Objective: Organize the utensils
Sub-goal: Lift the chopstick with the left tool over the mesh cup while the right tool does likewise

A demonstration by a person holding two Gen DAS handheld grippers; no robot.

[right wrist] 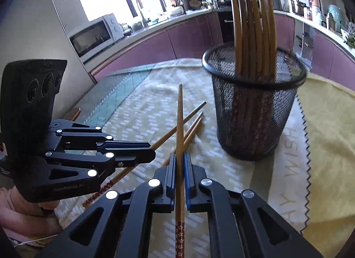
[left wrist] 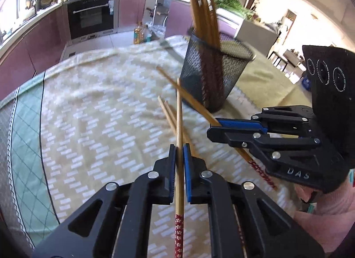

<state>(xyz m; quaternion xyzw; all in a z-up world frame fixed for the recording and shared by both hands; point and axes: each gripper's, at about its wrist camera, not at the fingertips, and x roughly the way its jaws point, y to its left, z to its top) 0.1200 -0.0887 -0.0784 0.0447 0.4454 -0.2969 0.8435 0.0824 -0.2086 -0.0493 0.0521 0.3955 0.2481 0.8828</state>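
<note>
1. One chopstick (left wrist: 179, 125) is pinched tight by the left tool (left wrist: 179, 158), another chopstick (right wrist: 180, 125) by the right tool (right wrist: 180, 164).
2. Two loose chopsticks (right wrist: 193, 129) are left lying on the counter (right wrist: 142, 107), near the mesh holder (right wrist: 255, 113) that's packed with more.

- Left claw (left wrist: 179, 160) clamps one chopstick (left wrist: 179, 125) just before the mesh holder (left wrist: 213, 76).
- Right claw (left wrist: 216, 128) grips another chopstick (left wrist: 190, 102) beside the holder.
</note>
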